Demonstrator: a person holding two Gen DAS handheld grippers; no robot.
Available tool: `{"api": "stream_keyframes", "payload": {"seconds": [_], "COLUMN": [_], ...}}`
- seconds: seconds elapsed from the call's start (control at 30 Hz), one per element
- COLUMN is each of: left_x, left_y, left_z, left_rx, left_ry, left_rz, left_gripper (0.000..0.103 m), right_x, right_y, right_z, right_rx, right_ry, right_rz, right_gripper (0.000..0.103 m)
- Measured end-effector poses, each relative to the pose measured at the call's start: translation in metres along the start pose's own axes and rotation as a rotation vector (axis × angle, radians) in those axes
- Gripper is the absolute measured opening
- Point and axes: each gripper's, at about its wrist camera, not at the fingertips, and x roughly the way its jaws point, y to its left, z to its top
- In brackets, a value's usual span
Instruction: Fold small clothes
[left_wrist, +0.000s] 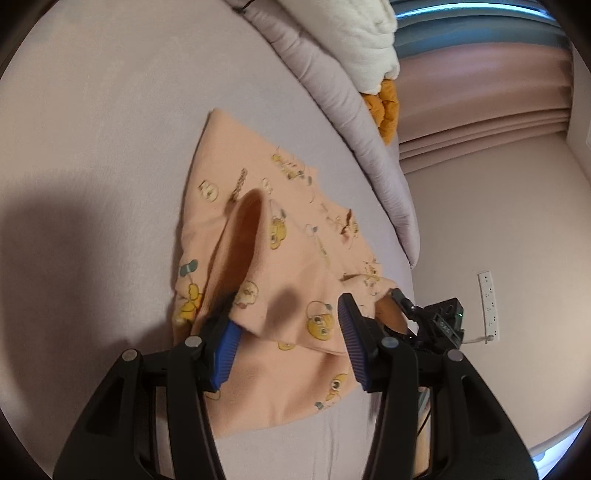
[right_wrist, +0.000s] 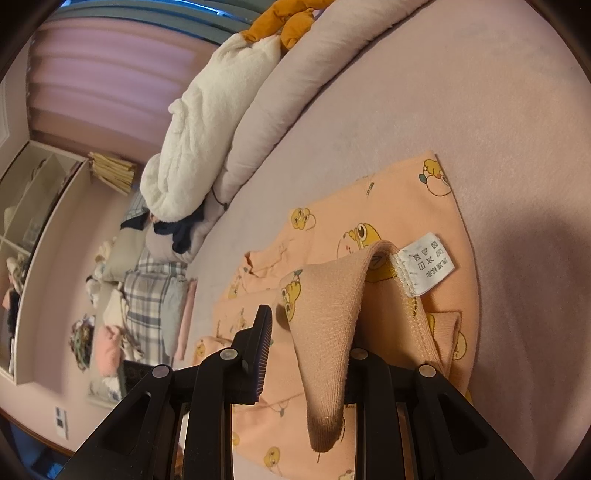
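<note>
**Peach garment lifted at two edges over a mauve bed**

A small peach garment (left_wrist: 291, 236) printed with yellow cartoon ducks lies on a pale mauve bedsheet (left_wrist: 110, 129), spread near the middle of the mattress. The sheet is smooth, with soft shadows falling across it.

The left gripper (left_wrist: 288, 332) stands about half open. A raised ridge of the garment's edge drapes over its left finger (left_wrist: 221, 343), while the right finger is bare; whether the pads actually press the cloth cannot be told. The right gripper (right_wrist: 306, 347) stands narrow, with a ribbed hem draped over its right finger and hanging between the two fingers; its grip also cannot be told for certain. A white care label (right_wrist: 426, 267) sticks out beside the lifted fold.

Along the bed's far edge lie a rolled mauve duvet (left_wrist: 332, 96), a fluffy white blanket (right_wrist: 207, 136) and an orange plush toy (left_wrist: 384, 107). Beyond are pink curtains (left_wrist: 480, 96), a pink wall with a white power strip (left_wrist: 488, 306), a white shelf unit (right_wrist: 40, 229), and a heap of clothes including plaid fabric (right_wrist: 151, 299).
</note>
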Motion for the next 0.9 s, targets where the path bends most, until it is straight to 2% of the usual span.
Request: {"api": "stream_keyframes", "payload": {"seconds": [0.17,0.27,0.33,0.37,0.43,0.47,0.5,0.53,0.6,0.7,0.8,0.9], "left_x": [0.001,0.013,0.021,0.024,0.023,0.02,0.017,0.011,0.001,-0.009,-0.01,-0.008], "left_y": [-0.002,-0.01,-0.011,-0.01,-0.008,-0.007,-0.006,-0.006,-0.008,-0.009,-0.013,-0.015], "left_z": [0.0,0.002,0.004,0.005,0.005,0.005,0.005,0.007,0.011,0.02,0.03,0.04], "left_rx": [-0.015,-0.008,-0.025,-0.035,-0.044,-0.048,-0.05,-0.056,-0.068,-0.107,-0.138,-0.163], "left_ry": [-0.002,-0.012,-0.02,-0.028,-0.054,-0.066,-0.083,-0.11,-0.155,-0.217,-0.266,-0.301], "left_rz": [-0.06,-0.041,-0.031,-0.024,-0.012,-0.013,-0.017,-0.03,-0.078,-0.177,-0.235,-0.281], "left_gripper": [0.05,0.048,0.036,0.033,0.016,0.013,0.004,0.004,0.003,0.003,0.003,0.003], "right_x": [-0.006,-0.007,-0.006,-0.005,-0.006,-0.006,-0.007,-0.008,-0.01,-0.017,-0.017,-0.013], "right_y": [-0.002,-0.001,0.0,0.001,0.004,0.006,0.008,0.009,0.012,0.016,0.018,0.019], "right_z": [-0.003,-0.007,-0.01,-0.011,-0.013,-0.013,-0.013,-0.013,-0.012,-0.007,0.003,0.015], "right_rx": [-0.004,-0.003,-0.002,-0.005,-0.025,-0.033,-0.045,-0.054,-0.063,-0.047,-0.009,0.022], "right_ry": [0.005,0.004,0.009,0.01,0.009,0.008,0.004,-0.003,-0.016,-0.056,-0.084,-0.1], "right_rz": [0.006,0.019,0.027,0.027,0.015,0.01,0.002,-0.005,-0.001,0.049,0.091,0.093], "right_gripper": [0.024,0.024,0.024,0.024,0.024,0.024,0.024,0.023,0.009,0.006,0.006,0.006]}}
